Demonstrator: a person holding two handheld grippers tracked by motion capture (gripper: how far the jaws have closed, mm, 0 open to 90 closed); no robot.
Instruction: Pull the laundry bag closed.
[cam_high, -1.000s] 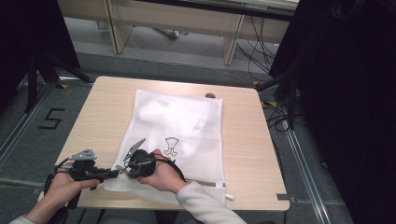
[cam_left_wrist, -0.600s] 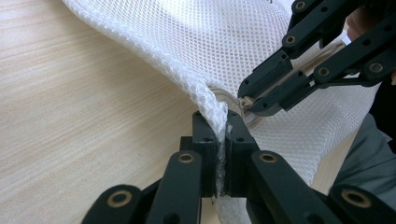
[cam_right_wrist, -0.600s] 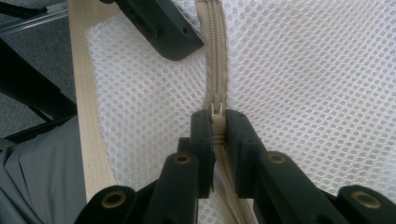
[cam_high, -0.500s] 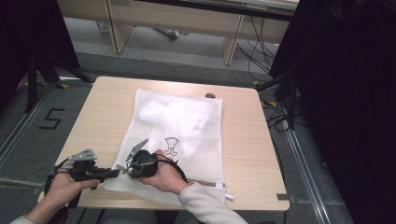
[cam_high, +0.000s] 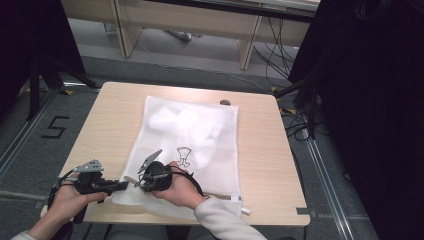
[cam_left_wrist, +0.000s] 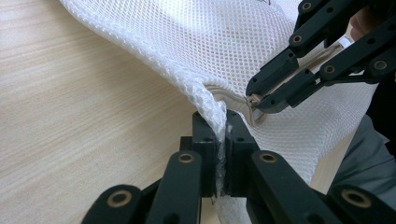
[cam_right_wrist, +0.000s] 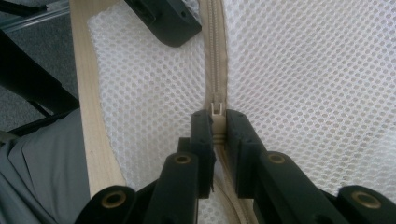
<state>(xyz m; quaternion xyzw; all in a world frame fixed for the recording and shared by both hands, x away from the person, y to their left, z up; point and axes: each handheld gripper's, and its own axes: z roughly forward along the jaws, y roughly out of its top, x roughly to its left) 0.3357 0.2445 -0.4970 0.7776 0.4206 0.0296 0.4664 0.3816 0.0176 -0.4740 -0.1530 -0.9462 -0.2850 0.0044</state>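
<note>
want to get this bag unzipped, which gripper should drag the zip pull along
Right. The right gripper is already shut on the zip pull, in line with the zipper. The left gripper is clamped on the mesh bag at its corner, well placed to hold it taut.

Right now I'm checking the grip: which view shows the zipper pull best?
The right gripper view: the zipper pull sits pinched between the right gripper jaws. The left gripper view shows it small at that gripper's tips; in the high view it's too small to tell.
</note>
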